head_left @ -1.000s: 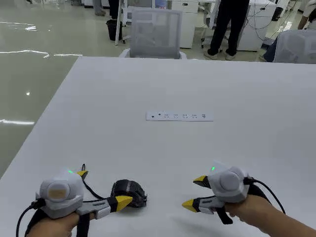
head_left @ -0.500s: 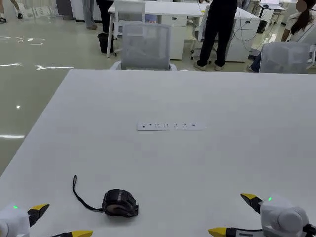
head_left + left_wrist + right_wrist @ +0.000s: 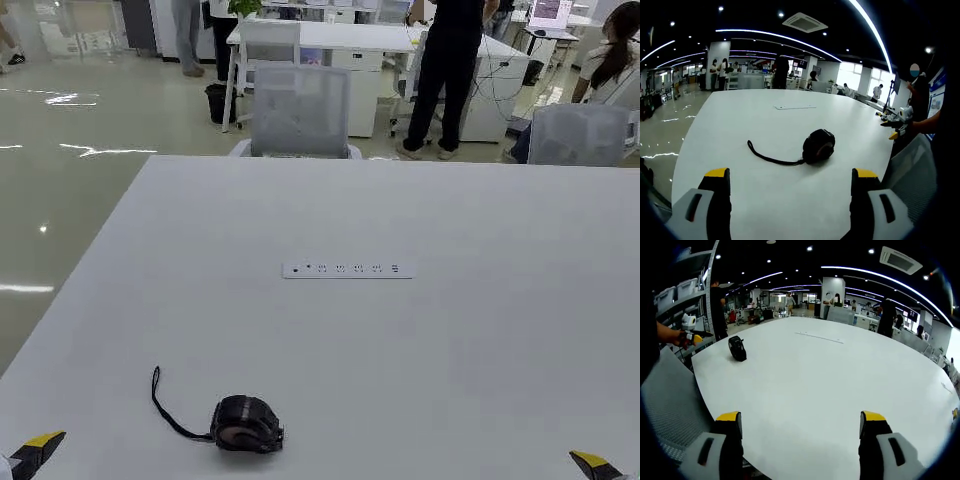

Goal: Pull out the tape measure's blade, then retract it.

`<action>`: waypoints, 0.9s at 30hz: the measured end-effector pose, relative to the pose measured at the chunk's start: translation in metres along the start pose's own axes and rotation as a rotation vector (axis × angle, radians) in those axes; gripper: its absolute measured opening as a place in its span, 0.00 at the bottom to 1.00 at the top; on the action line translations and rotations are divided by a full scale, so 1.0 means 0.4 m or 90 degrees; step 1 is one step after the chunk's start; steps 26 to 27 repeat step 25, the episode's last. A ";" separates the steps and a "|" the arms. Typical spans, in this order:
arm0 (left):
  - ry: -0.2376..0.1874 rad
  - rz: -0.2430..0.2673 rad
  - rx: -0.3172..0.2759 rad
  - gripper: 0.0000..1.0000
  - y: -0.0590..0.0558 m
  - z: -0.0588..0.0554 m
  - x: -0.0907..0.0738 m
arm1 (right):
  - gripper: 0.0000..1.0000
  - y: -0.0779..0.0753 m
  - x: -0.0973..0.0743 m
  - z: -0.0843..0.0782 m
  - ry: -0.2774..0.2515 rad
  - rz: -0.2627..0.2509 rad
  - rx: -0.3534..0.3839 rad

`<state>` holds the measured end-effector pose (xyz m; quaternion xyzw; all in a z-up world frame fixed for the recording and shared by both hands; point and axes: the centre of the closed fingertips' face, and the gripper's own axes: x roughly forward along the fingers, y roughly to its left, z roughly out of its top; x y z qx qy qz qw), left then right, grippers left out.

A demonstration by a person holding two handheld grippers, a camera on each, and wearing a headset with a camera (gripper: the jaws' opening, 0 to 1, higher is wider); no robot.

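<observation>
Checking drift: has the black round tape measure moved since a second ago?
No. The black tape measure keeps the same offset from the white power strip; the view shifted.

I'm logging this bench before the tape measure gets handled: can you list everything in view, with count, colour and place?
tape measure: one, black, on the table near its front edge, left of centre
strap: one, black, trailing from the tape measure
power strip: one, white, flat mid-table
table: one, white
chairs: two, grey mesh, at the table's far edge
people: several, one in dark clothes, standing beyond the table
left gripper: one, grey with yellow tips, open, facing the tape measure
right gripper: one, same colours, open
</observation>
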<state>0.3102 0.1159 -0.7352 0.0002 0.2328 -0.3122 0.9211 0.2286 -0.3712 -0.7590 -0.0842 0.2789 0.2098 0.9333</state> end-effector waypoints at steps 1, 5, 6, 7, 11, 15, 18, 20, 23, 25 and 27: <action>0.004 -0.003 -0.003 0.99 -0.002 -0.009 0.000 | 1.00 0.001 -0.001 0.002 -0.002 -0.001 0.007; 0.012 -0.010 -0.004 0.99 -0.009 -0.018 -0.004 | 1.00 0.005 -0.006 0.005 -0.011 -0.004 0.008; 0.014 -0.015 -0.002 0.99 -0.014 -0.018 -0.005 | 1.00 0.005 -0.007 0.004 -0.012 -0.005 0.009; 0.016 -0.017 0.001 0.99 -0.015 -0.018 -0.006 | 1.00 0.004 -0.008 0.001 -0.011 -0.006 0.010; 0.022 -0.019 0.009 0.99 -0.008 -0.015 -0.009 | 1.00 -0.005 -0.020 -0.012 -0.007 -0.011 0.020; 0.017 -0.019 0.007 0.99 -0.006 -0.008 -0.012 | 1.00 -0.014 -0.033 -0.020 -0.004 -0.014 0.023; 0.014 -0.016 0.010 0.99 -0.003 -0.003 -0.010 | 1.00 -0.026 -0.043 -0.028 -0.007 -0.025 0.041; 0.012 -0.011 0.010 0.99 0.000 -0.002 -0.009 | 1.00 -0.033 -0.044 -0.034 -0.009 -0.030 0.055; 0.014 -0.015 0.008 0.99 -0.003 -0.005 -0.006 | 1.00 -0.029 -0.046 -0.034 -0.008 -0.036 0.060; 0.016 -0.015 0.008 0.99 -0.002 -0.008 -0.006 | 1.00 -0.028 -0.045 -0.036 -0.007 -0.035 0.061; 0.016 -0.015 0.008 0.99 -0.002 -0.008 -0.006 | 1.00 -0.028 -0.045 -0.036 -0.007 -0.035 0.061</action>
